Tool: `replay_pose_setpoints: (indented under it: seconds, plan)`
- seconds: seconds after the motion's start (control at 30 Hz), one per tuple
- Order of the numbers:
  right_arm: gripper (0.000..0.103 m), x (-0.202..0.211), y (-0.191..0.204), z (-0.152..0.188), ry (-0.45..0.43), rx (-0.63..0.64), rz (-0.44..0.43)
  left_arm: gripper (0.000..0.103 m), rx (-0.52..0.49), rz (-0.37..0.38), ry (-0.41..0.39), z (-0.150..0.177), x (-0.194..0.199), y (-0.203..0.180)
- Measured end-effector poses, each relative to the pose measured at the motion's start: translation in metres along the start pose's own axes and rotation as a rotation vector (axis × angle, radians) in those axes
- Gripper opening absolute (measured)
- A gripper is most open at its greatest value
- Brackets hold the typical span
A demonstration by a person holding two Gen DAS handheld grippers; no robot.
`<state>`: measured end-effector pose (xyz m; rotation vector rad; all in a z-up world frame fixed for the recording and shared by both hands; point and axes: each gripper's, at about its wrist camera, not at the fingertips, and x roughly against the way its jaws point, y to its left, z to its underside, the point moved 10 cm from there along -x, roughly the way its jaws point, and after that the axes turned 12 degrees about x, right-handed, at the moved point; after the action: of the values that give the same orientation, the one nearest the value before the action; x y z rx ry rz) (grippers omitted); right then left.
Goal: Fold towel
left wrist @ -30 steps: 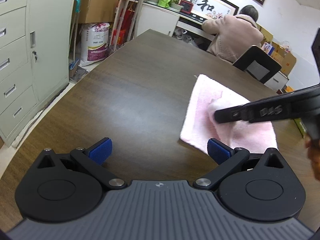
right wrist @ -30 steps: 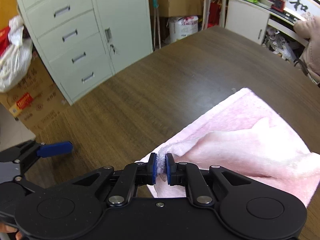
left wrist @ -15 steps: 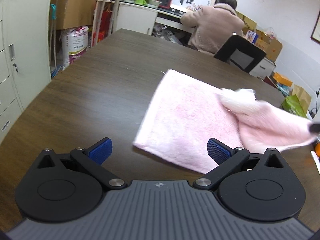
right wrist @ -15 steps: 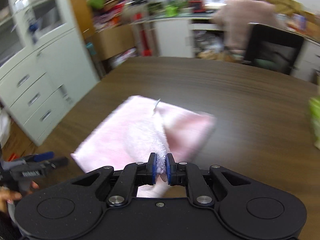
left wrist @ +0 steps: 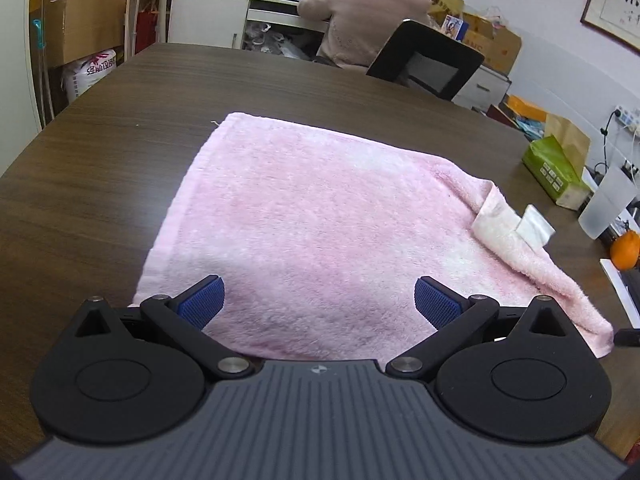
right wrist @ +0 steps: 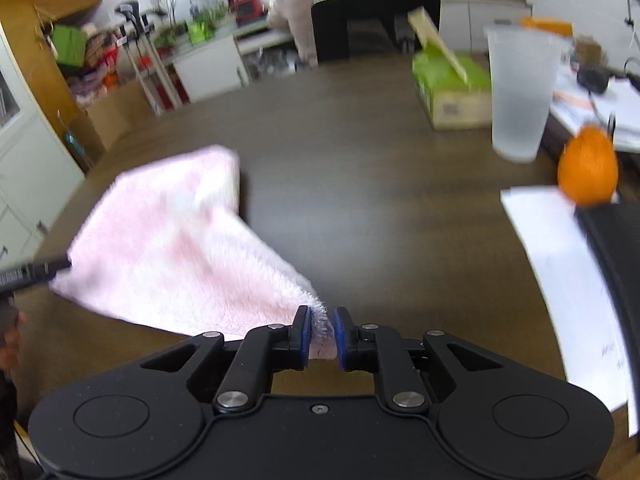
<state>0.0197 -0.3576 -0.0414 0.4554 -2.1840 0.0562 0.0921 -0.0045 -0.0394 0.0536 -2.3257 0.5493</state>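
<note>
The pink towel (left wrist: 320,232) lies spread on the dark table (left wrist: 100,152), directly in front of the left gripper (left wrist: 318,300), whose fingers (left wrist: 202,300) are wide apart with nothing between them. One towel corner is between the fingers (right wrist: 301,332) of the right gripper (right wrist: 322,332); these are opening, and a gap is seen on the right side of the cloth, so the corner is being let go.

The step in hand is judged to be the release of the unfolded corner. It is done well if the corner is laid flat on the table before the fingers are drawn back, so that no fibre is caught. The far right corner (left wrist: 504,216), just beyond the left gripper's right finger, is turned over with its label up; it should be smoothed before a fold is made. The cup (right wrist: 520,88) and orange (right wrist: 588,168) stand well to the right of the right fingers and should be avoided.

Compared with one second earlier, the towel is opened out much wider, where it was then bunched under the right gripper. The right fingers were then pressed tight on the corner.
</note>
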Motion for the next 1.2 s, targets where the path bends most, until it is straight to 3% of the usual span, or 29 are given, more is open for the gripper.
replay_pose_setpoints:
  seconds: [0.07, 0.13, 0.2, 0.27, 0.3, 0.47, 0.6, 0.7, 0.77, 0.83, 1.0, 1.13, 1.2]
  plan:
    - [0.037, -0.001, -0.002, 0.003, -0.002, -0.003, 0.006, 0.103, 0.003, -0.004, 0.008, 0.002, -0.004, 0.001]
    - [0.042, 0.005, -0.006, -0.007, -0.052, 0.011, 0.047, 0.103, 0.008, -0.005, 0.012, 0.005, -0.005, 0.002]
    - [0.057, 0.012, 0.0, -0.023, -0.103, 0.072, 0.089, 0.103, 0.016, -0.001, 0.013, 0.006, -0.004, 0.004]
    - [0.094, 0.017, 0.021, -0.048, -0.186, 0.181, 0.107, 0.103, 0.021, 0.004, 0.013, 0.008, -0.002, 0.005]
    - [0.102, 0.018, 0.033, -0.058, -0.213, 0.232, 0.105, 0.103, 0.025, 0.008, 0.012, 0.009, 0.0, 0.005]
    - [0.102, -0.001, 0.097, -0.104, -0.267, 0.494, 0.102, 0.103, 0.036, 0.028, 0.005, 0.012, 0.011, 0.004]
    - [0.102, -0.054, 0.138, -0.134, -0.2, 0.709, 0.182, 0.103, 0.05, 0.039, -0.005, 0.016, 0.021, 0.008]
    - [0.094, -0.077, 0.149, -0.145, -0.177, 0.78, 0.237, 0.103, 0.063, 0.045, -0.008, 0.019, 0.027, 0.013]
    - [0.08, -0.091, 0.154, -0.151, -0.139, 0.779, 0.221, 0.103, 0.067, 0.047, -0.009, 0.019, 0.028, 0.015]
    - [0.078, -0.106, 0.154, -0.151, -0.071, 0.757, 0.208, 0.103, 0.072, 0.05, -0.011, 0.018, 0.03, 0.017]
    - [0.091, -0.111, 0.153, -0.149, -0.096, 0.779, 0.229, 0.103, 0.069, 0.061, -0.01, 0.019, 0.031, 0.018]
    - [0.102, -0.098, 0.151, -0.151, -0.127, 0.722, 0.127, 0.103, 0.071, 0.073, -0.002, 0.02, 0.029, 0.015]
    - [0.102, -0.098, 0.151, -0.151, -0.096, 0.699, 0.069, 0.103, 0.074, 0.076, 0.001, 0.021, 0.027, 0.014]
